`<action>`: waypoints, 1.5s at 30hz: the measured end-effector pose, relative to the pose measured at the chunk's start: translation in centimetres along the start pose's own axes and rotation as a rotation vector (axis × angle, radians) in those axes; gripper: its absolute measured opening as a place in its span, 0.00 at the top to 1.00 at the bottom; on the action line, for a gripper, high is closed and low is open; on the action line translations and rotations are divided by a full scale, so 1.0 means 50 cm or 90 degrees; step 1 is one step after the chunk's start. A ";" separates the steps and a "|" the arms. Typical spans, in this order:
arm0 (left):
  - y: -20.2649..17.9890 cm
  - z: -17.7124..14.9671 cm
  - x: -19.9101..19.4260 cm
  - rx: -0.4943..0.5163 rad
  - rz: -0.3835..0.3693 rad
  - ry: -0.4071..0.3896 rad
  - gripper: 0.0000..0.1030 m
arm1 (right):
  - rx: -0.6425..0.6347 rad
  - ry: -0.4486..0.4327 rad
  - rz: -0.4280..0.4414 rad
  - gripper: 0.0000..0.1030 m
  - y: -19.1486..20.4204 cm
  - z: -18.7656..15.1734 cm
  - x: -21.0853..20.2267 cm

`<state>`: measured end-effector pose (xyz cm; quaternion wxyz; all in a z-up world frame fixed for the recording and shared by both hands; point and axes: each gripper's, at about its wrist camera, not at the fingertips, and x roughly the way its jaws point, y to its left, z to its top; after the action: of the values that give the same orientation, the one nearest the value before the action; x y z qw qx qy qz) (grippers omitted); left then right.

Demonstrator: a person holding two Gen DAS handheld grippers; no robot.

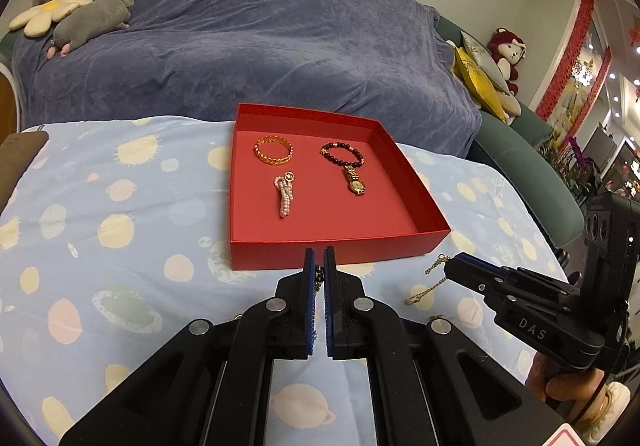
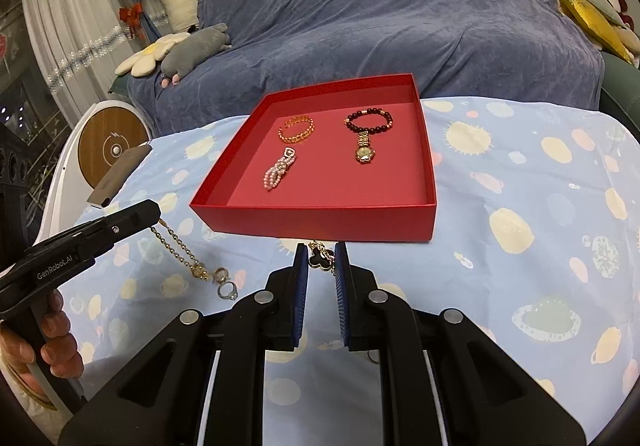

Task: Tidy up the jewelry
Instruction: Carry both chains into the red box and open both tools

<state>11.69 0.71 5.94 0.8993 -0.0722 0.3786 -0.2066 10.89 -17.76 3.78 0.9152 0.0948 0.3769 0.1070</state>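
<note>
Right wrist: 4 jewelry pieces (image 2: 364, 140), 1 red box (image 2: 312, 214)

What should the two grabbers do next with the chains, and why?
Probably carry them forward over the red box's near wall. The left gripper pinches a gold chain, the right gripper a black clover pendant, both just short of the box, whose front floor is bare.

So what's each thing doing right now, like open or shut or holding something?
Red box: open, no lid on it.
Left gripper: shut on a gold chain.
Right gripper: shut on a black clover pendant.
Watch: lying in the box.
</note>
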 end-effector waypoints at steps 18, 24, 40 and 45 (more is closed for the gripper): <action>-0.010 0.168 0.013 0.012 0.018 -0.056 0.98 | 0.028 -0.093 -0.005 0.88 -0.007 0.192 0.003; -0.003 0.191 0.084 0.010 0.023 -0.046 0.98 | 0.047 -0.073 -0.016 0.88 -0.036 0.218 0.067; -0.016 0.166 0.204 0.003 0.029 0.024 0.74 | 0.064 -0.041 -0.052 0.68 -0.071 0.193 0.121; -0.006 0.164 0.177 -0.005 0.039 0.015 0.72 | 0.064 -0.051 -0.052 0.68 -0.071 0.186 0.096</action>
<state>22.97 -3.57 6.03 0.9005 -0.0614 0.3918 -0.1783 21.27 -20.73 6.15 0.9273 0.1291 0.3482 0.0467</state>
